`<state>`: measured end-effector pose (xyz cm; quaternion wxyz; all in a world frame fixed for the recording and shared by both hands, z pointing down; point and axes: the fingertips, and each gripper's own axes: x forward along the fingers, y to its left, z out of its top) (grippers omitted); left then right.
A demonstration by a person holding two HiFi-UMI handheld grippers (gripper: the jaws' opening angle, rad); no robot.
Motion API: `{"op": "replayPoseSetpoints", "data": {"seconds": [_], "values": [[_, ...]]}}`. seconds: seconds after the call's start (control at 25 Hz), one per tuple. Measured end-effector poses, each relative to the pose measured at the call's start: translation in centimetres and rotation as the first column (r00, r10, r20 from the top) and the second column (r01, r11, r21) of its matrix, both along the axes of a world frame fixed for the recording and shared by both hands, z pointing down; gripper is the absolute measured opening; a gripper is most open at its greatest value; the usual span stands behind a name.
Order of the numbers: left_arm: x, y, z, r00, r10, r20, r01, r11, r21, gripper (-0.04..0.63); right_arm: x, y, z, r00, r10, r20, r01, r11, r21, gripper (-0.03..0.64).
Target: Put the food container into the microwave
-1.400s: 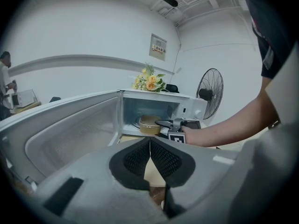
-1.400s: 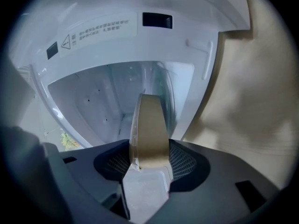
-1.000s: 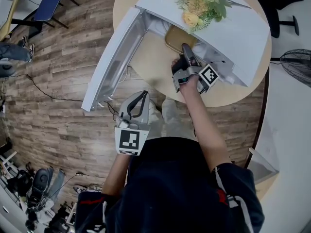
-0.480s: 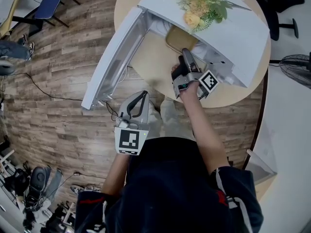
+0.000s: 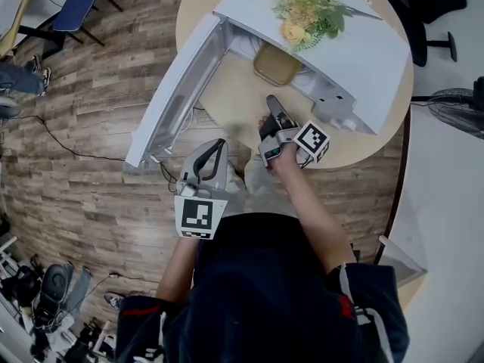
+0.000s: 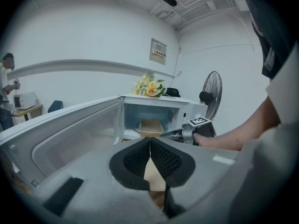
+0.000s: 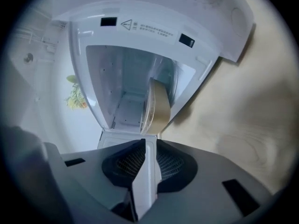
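Head view, looking steeply down: a person stands at a round wooden bench (image 5: 234, 104) that carries a white microwave (image 5: 363, 59). Its door (image 5: 178, 89) swings wide open to the left. The tan food container (image 5: 276, 64) sits inside the microwave cavity, near the front opening, with nothing touching it. A bunch of yellow flowers (image 5: 302, 10) lies on top of the microwave.

The right gripper (image 5: 272, 102) hovers over the bench just in front of the opening and points at the container. Its jaws have just been closing and now stand released with a narrow gap. Nothing is between them, and only the microwave's sill shows through.

The left gripper (image 5: 218, 146) hangs nearer the person, off the bench edge and below the door's near corner. Its jaws are clenched together on nothing.

A standing fan (image 5: 457, 104) is at the far right, over a wood-plank floor (image 5: 91, 127).
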<state>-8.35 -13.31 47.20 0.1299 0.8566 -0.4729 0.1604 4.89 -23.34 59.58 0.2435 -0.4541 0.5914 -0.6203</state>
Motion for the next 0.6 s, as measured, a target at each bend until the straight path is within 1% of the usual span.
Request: {"op": "replayPoseSetpoints", "data": {"seconds": [0.04,0.16,0.24,0.32,0.6], "values": [[0.0,0.0,0.0,1.0,0.0,-0.001,0.0,1.0,0.001,0.018,-0.2,0.1,-0.1,0.999,-0.026,-0.042,0.026,1.0,0.005,0.06],[0.0,0.2,0.0,1.0,-0.002,-0.003,0.002,1.0,-0.001,0.018,-0.9,0.0,-0.5,0.982,-0.105,-0.159,0.111,0.993,0.031,0.034],[0.1,0.2,0.1,1.0,-0.001,0.0,0.001,1.0,-0.004,0.018,-1.3,-0.3,-0.8,0.967,-0.14,-0.214,0.152,0.987,0.043,0.025],[0.0,0.2,0.2,1.0,-0.001,0.003,0.001,1.0,-0.008,0.018,-1.5,-0.9,-1.0,0.959,-0.156,-0.237,0.172,0.984,0.049,0.02],[-0.3,0.3,0.6,1.0,-0.006,0.011,0.007,1.0,-0.025,0.018,-1.2,-3.0,-0.6,0.947,-0.153,-0.282,0.174,0.983,0.054,0.019]]}}
